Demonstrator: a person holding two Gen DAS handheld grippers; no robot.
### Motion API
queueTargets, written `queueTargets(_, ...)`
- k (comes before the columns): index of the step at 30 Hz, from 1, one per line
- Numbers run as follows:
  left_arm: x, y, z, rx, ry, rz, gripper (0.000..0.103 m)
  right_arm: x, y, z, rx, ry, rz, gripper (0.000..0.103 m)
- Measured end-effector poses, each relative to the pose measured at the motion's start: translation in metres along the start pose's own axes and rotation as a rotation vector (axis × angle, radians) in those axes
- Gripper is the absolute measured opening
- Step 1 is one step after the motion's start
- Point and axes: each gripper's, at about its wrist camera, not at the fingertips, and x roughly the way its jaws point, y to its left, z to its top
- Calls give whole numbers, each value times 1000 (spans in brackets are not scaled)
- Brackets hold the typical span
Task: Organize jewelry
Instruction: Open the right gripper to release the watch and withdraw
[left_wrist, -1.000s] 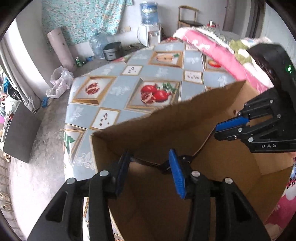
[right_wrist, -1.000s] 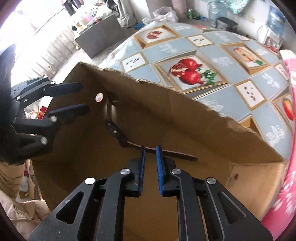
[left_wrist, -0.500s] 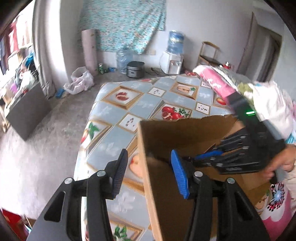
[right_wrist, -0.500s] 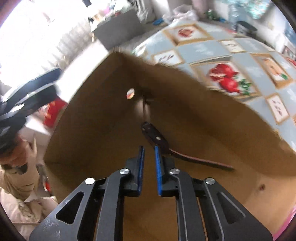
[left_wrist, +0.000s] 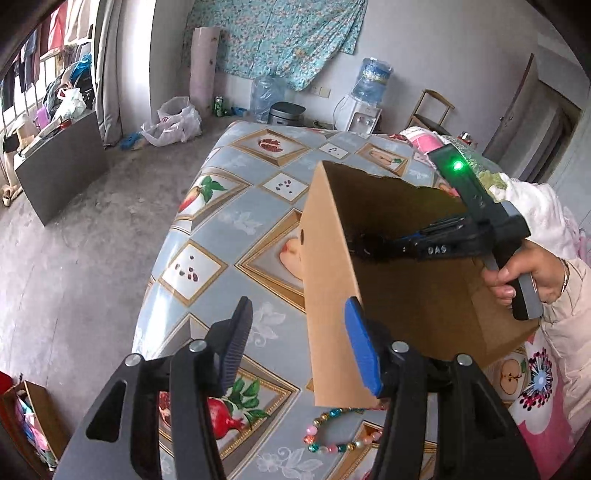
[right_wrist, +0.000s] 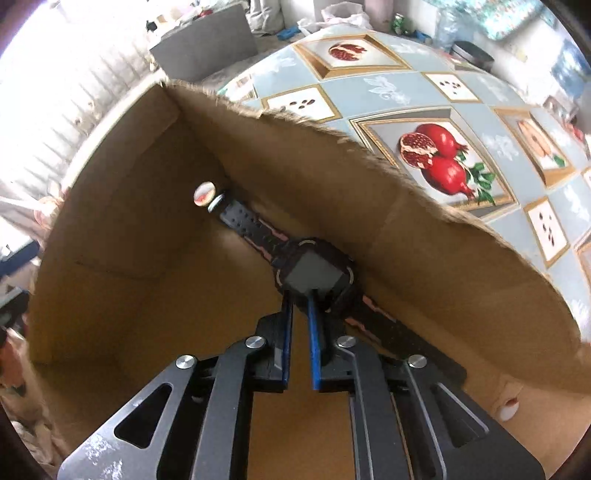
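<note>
A brown cardboard box (left_wrist: 332, 280) stands on the fruit-print table (left_wrist: 229, 218). A black watch (right_wrist: 314, 271) with a perforated strap lies inside the box along its far wall (right_wrist: 295, 158). My right gripper (right_wrist: 300, 295) reaches into the box, nearly closed, its tips at the watch face; whether it grips the watch I cannot tell. It also shows in the left wrist view (left_wrist: 417, 240). My left gripper (left_wrist: 299, 325) is open outside the box, its right finger against the box's near corner. A colourful bead bracelet (left_wrist: 332, 432) lies on the table below the box.
The table's left edge (left_wrist: 159, 266) drops to a concrete floor. A pink bedding pile (left_wrist: 539, 206) lies right of the box. A grey cabinet (left_wrist: 59, 166) stands on the floor at left.
My left gripper has pulled up and back out of the box and stands outside its corner. My right gripper has moved deeper into the box, to the watch face.
</note>
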Motion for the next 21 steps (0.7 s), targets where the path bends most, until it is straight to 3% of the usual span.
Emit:
queueTargets(4, -7, -1, -8, -6, -26, -15, 57, -25, -11, -5, 31, -55, -20, 18)
queueTargets(8, -19, -5, -17, -10, -51, -44, 59, -44, -14, -10, 72, -82, -46, 20)
queueTargets(12, -35, -12, -27, 29, -101, -51, 71, -88, 3, -29, 63, -220, -31, 48)
queueTargets(17, -40, -19, -50, 83, -92, -43, 79, -152, 43, -96, 91, -458, -24, 67)
queueTargets(21, -31, -28, -69, 113, -36, -7, 79, -178, 76, -141, 113, -575, -58, 83)
